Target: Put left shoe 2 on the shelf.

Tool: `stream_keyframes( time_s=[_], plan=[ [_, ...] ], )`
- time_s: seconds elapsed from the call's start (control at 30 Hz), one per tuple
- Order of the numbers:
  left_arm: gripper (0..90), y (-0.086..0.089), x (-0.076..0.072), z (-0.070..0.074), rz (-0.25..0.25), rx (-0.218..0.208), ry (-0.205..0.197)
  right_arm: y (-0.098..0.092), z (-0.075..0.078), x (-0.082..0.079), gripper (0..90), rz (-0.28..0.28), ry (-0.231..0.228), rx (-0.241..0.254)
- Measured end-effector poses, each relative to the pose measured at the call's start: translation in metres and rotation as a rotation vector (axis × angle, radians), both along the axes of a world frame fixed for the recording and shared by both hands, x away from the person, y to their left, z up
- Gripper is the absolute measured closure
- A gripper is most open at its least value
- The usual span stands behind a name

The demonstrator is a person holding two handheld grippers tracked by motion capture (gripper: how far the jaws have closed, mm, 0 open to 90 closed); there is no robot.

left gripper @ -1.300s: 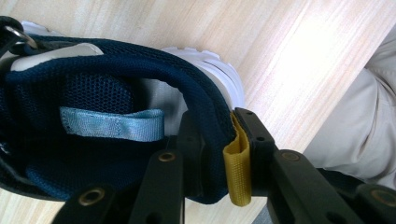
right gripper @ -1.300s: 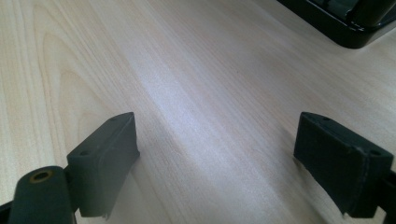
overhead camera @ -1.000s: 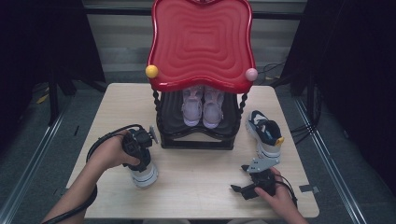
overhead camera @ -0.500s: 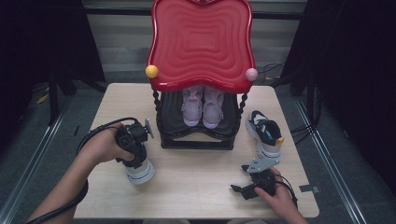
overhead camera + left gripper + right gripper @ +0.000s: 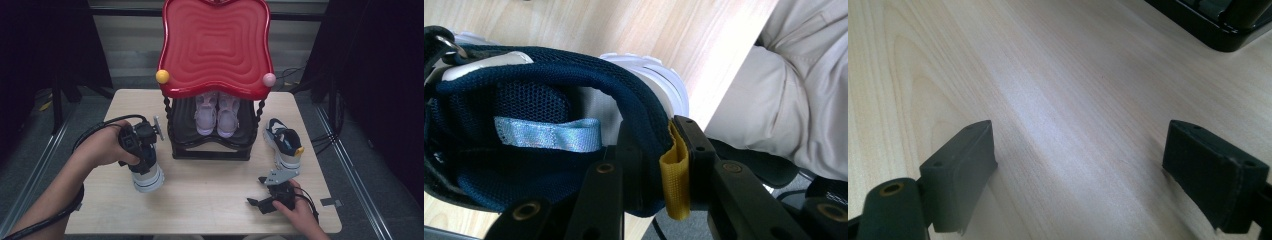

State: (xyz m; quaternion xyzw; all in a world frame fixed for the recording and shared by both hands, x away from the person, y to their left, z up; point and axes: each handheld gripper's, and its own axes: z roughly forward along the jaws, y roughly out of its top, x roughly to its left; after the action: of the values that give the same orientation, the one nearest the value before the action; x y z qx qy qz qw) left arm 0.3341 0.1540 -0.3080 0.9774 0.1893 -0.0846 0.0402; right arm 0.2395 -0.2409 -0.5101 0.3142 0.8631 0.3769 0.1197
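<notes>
The left gripper [image 5: 142, 145] was held in the person's left hand [image 5: 102, 147] over the left part of the wooden table [image 5: 210, 200]. Its jaws pinched the heel collar of a navy mesh sneaker [image 5: 146, 176], with one jaw inside the shoe and the other outside, against the yellow pull tab [image 5: 675, 172]. In the left gripper view a light blue loop [image 5: 546, 134] lay inside the navy sneaker [image 5: 539, 100], and its white sole showed beyond the collar, above the table edge.

In the high view this shoe hung below the gripper with its long axis near to vertical, the white sole end toward the camera and the table.

The matching sneaker [image 5: 284, 142] lay flat on the right part of the table, just beside the black shoe rack [image 5: 210, 147]. Its long axis ran from front to back, and its heel with the yellow tab pointed toward the person.

A pair of pink sneakers [image 5: 217, 114] stood on the rack, toes toward the person, under a red wavy tray top [image 5: 216, 45].

The right gripper [image 5: 267, 200] rested low at the front right of the table in the right hand [image 5: 300, 212]. Its jaws stood spread wide with only bare wood between them.
</notes>
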Motion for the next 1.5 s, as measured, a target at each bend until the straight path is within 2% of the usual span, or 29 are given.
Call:
stream_keyframes(
  time_s=[0.1, 0.27, 0.4, 0.53, 0.7, 0.77, 0.8, 0.93, 1.13, 1.17, 1.43, 1.5],
  plan=[
    [74.9, -0.002, 0.0, 0.009, -0.016, 0.008, 0.002, 0.0, 0.0, 0.0, 12.7, 0.0, 0.001, 0.0],
    [74.8, -0.004, -0.001, 0.029, -0.016, -0.018, -0.001, 0.0, 0.0, 0.0, 12.7, 0.0, 0.0, 0.0],
    [74.9, -0.005, 0.0, 0.043, -0.03, -0.013, -0.011, 0.0, 0.0, 0.0, 12.7, 0.001, 0.0, -0.002],
    [74.8, -0.004, 0.0, 0.053, -0.011, -0.024, -0.005, 0.0, 0.0, 0.0, 12.7, 0.001, 0.0, -0.002],
    [74.8, -0.001, 0.001, 0.065, -0.01, -0.029, -0.004, 0.0, 0.0, 0.0, 12.7, 0.001, 0.0, -0.002],
    [74.8, 0.0, 0.002, 0.071, -0.019, -0.023, -0.008, 0.0, 0.0, 0.0, 12.7, 0.0, 0.001, -0.001],
    [74.8, 0.0, 0.002, 0.073, -0.003, -0.026, -0.011, 0.0, 0.0, 0.0, 12.7, 0.001, 0.0, -0.001],
    [74.8, 0.0, 0.003, 0.083, -0.007, -0.016, -0.012, 0.0, 0.0, 0.0, 12.7, 0.0, 0.001, -0.001],
    [74.8, 0.003, 0.006, 0.099, -0.008, -0.026, -0.022, 0.0, 0.0, 0.0, 12.7, 0.002, 0.0, -0.004],
    [74.8, 0.003, 0.006, 0.101, 0.004, -0.033, -0.025, 0.0, 0.0, 0.0, 12.7, 0.001, 0.003, -0.004],
    [74.8, 0.002, 0.01, 0.119, 0.0, -0.017, -0.033, 0.0, 0.0, 0.0, 12.7, 0.001, 0.003, -0.004],
    [74.8, 0.0, 0.011, 0.124, 0.015, -0.017, -0.033, 0.0, 0.0, 0.0, 12.7, 0.001, 0.002, -0.004]
  ],
)
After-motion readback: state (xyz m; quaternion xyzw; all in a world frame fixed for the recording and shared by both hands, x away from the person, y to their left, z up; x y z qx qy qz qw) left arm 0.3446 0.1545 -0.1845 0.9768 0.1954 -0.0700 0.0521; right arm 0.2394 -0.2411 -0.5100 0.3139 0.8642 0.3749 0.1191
